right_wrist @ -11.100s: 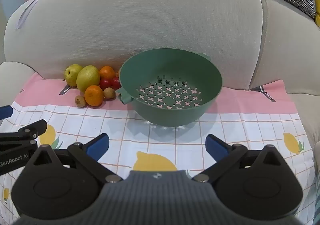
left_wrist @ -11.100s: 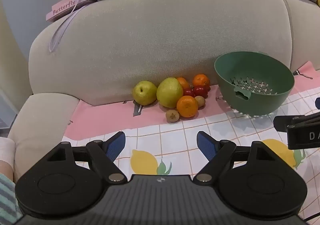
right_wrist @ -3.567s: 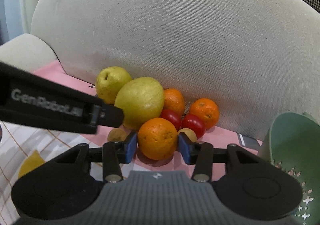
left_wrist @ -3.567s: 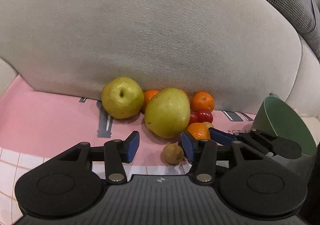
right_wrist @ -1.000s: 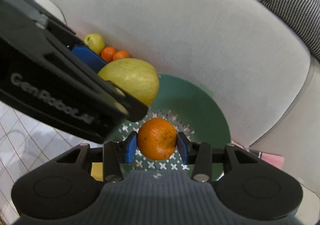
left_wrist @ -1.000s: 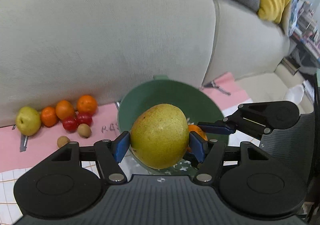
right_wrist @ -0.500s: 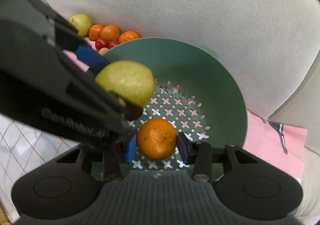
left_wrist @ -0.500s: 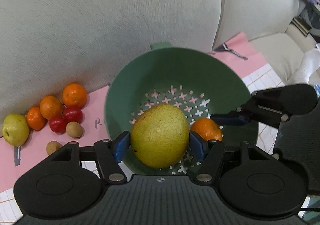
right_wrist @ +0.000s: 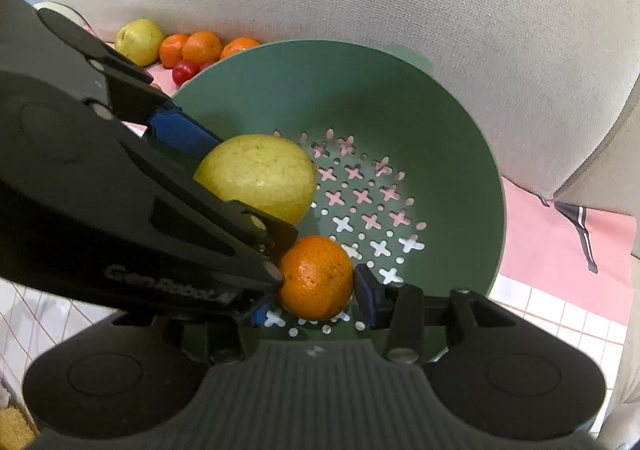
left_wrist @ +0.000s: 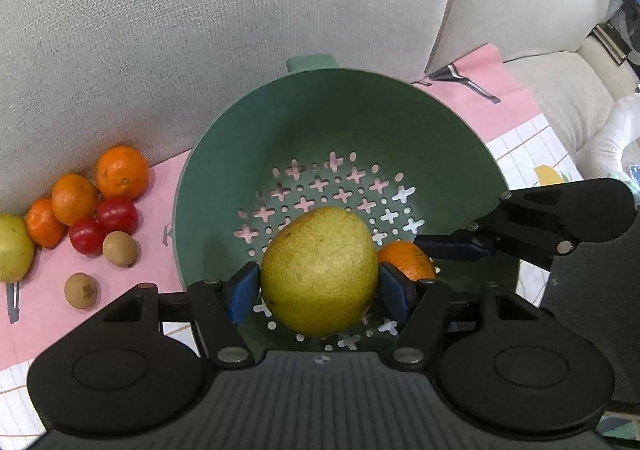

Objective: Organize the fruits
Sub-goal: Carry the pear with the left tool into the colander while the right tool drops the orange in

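My left gripper (left_wrist: 320, 290) is shut on a large yellow-green pear (left_wrist: 320, 270), held low inside the green colander (left_wrist: 240, 153). Right beside it my right gripper (right_wrist: 314, 300) is shut on an orange (right_wrist: 316, 278), also down inside the colander (right_wrist: 440, 121). In the right wrist view the pear (right_wrist: 260, 173) sits left of the orange, and the left gripper's black body covers the lower left. The orange (left_wrist: 406, 260) peeks out behind the pear in the left wrist view. Whether either fruit touches the colander floor I cannot tell.
Left of the colander on the pink cloth (left_wrist: 48, 314) lie a smaller pear (left_wrist: 12, 246), three oranges (left_wrist: 122, 171), two red fruits (left_wrist: 116, 214) and two small brown fruits (left_wrist: 120, 248). The beige sofa back (left_wrist: 200, 29) rises right behind everything.
Both grippers have tipped downward and sunk into the colander with their fruits, side by side. The grips on the pear and the orange are unchanged.
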The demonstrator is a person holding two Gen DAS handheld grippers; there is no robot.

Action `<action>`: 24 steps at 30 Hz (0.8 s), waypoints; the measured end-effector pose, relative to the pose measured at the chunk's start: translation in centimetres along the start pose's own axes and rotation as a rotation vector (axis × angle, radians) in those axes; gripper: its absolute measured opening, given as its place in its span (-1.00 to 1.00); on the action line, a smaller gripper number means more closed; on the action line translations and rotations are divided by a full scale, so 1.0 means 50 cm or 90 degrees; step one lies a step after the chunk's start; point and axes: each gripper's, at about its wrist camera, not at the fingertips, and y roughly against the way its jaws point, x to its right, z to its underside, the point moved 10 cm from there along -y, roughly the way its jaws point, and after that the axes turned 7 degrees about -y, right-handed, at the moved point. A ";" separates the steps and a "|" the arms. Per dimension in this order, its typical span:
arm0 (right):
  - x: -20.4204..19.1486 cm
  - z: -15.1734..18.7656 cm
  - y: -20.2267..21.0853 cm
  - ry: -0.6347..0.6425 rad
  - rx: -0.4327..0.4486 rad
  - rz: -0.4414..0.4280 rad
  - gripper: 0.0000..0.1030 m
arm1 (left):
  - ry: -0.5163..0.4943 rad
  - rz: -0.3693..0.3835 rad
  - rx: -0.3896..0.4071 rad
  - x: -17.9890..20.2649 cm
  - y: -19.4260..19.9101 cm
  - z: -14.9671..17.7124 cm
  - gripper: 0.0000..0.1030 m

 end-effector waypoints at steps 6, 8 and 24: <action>-0.004 0.004 -0.002 0.012 -0.003 0.007 -0.22 | 0.000 -0.021 -0.008 -0.003 -0.008 0.004 0.43; -0.005 0.005 -0.006 0.014 -0.004 0.012 -0.21 | -0.001 -0.026 -0.010 -0.004 -0.012 0.005 0.44; -0.001 -0.008 0.027 0.001 0.029 0.018 -0.12 | -0.009 -0.032 0.034 -0.008 0.021 -0.019 0.51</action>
